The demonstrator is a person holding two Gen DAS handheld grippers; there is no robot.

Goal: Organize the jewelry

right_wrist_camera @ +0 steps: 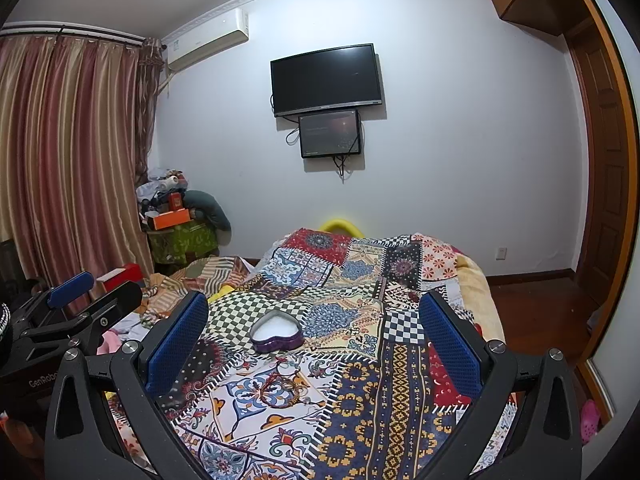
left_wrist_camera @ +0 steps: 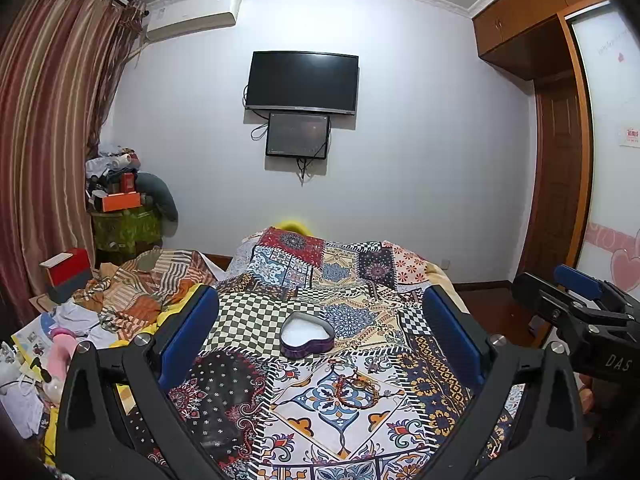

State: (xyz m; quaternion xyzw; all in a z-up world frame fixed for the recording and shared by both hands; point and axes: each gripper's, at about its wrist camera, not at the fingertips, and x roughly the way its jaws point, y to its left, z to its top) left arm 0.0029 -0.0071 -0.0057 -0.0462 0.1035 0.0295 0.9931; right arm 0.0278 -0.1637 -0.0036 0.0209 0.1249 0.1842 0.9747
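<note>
A purple heart-shaped box with a white lining lies open on the patterned bedspread; it also shows in the right wrist view. A red and brown beaded bracelet lies on the cloth just in front of the box, also seen in the right wrist view. My left gripper is open and empty, held above the bed with the box and bracelet between its fingers in view. My right gripper is open and empty, to the right of the left one, at the same height.
The right gripper shows at the right edge of the left wrist view; the left gripper shows at the left of the right one. Rumpled striped cloth, a red box and papers lie left of the bedspread. The floor lies right.
</note>
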